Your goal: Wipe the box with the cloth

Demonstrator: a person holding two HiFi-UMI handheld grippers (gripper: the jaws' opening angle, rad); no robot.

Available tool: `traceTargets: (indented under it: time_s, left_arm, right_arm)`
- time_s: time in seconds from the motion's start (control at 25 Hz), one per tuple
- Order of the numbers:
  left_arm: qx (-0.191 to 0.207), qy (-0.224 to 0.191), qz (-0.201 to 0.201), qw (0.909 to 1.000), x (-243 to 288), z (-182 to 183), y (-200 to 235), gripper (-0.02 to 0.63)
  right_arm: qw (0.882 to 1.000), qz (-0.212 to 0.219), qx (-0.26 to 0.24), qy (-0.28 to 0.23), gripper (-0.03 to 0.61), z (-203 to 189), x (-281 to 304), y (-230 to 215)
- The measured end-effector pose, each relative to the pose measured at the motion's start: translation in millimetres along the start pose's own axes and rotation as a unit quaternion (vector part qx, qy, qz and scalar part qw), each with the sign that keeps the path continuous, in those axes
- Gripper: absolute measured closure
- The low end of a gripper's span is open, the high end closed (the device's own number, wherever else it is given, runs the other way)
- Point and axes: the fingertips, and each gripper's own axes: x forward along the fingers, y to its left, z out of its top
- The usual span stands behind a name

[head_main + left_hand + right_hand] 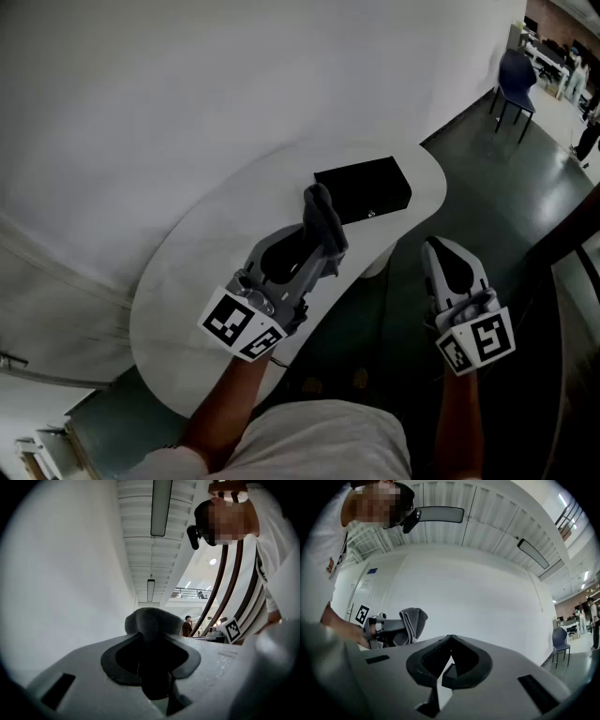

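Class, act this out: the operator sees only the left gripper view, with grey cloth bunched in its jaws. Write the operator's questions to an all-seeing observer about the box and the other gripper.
Operator: Where's the box?
Observer: The flat black box lies on the white oval table, just beyond the dark grey cloth.
Operator: And the right gripper?
Observer: The right gripper hangs off the table's edge over the floor, jaws together, empty.

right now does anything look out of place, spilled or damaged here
Nothing stands out. The black box lies flat on the white table, with no spill or damage showing. The left hand-held gripper is shut on the grey cloth near the box; the right hand-held gripper is shut and empty, off the table.
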Motion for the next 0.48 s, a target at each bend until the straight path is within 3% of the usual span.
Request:
traceTargets:
  time_s: [0.48]
  left_arm:
    - [-0.002, 0.005, 0.002, 1.0, 0.9, -4.8, 2.5, 0.508]
  right_arm:
    - [1.0, 0.002, 0.002, -0.002, 0.566, -2.4, -0.1, -2.4]
